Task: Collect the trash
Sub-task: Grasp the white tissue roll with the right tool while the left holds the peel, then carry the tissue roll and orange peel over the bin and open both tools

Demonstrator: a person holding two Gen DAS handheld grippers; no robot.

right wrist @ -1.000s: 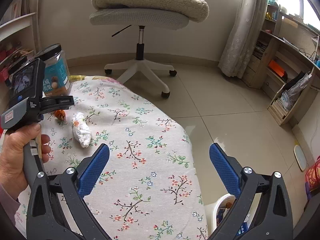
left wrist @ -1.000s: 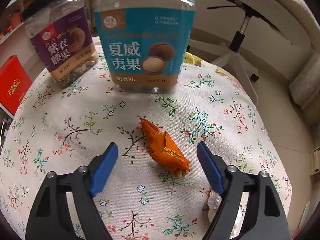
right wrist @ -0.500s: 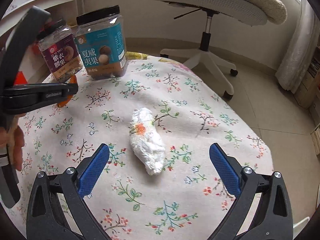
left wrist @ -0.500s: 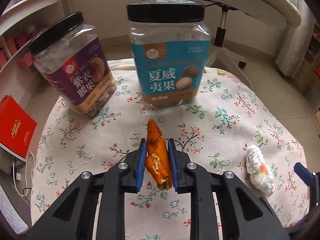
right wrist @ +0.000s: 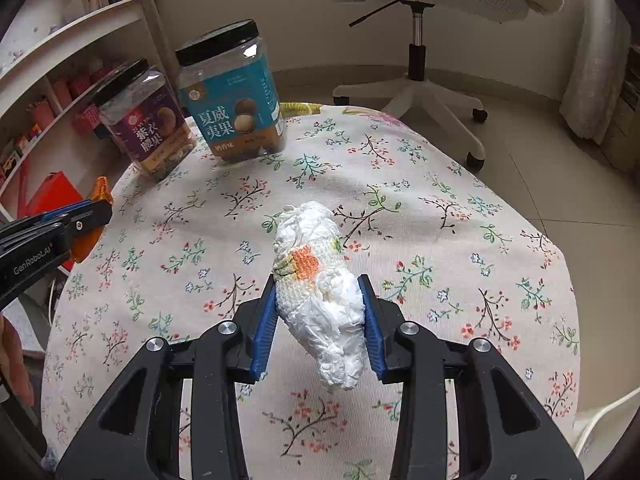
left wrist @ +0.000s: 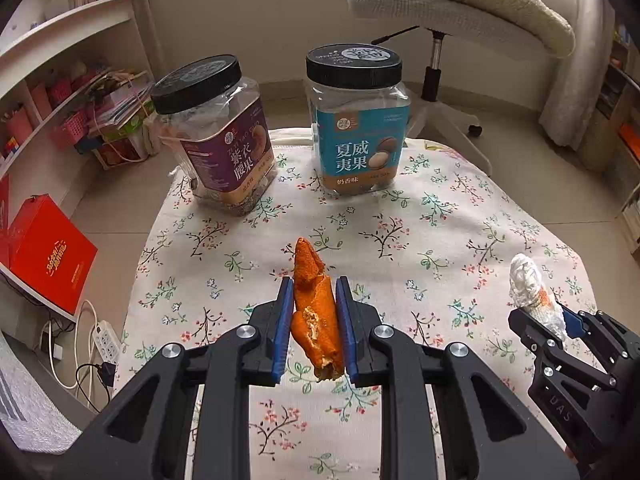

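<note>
My left gripper (left wrist: 312, 320) is clamped on the orange peel (left wrist: 314, 308), my right gripper (right wrist: 320, 316) on the crumpled tissue (right wrist: 320, 292); both picked, binning left.

Round bench (left wrist: 460, 216) under a cream cloth printed with small flowers and twigs. Two clear plastic jars with black lids upright at the far edge: blue-labelled jar (left wrist: 360, 120) toward the middle, purple-labelled jar (left wrist: 224, 136) just left of the blue one, a narrow gap between them, turned a little on its base. Bare printed cloth everywhere nearer than the blue jar. Pale tiled floor (right wrist: 560, 160) around the bench.
</note>
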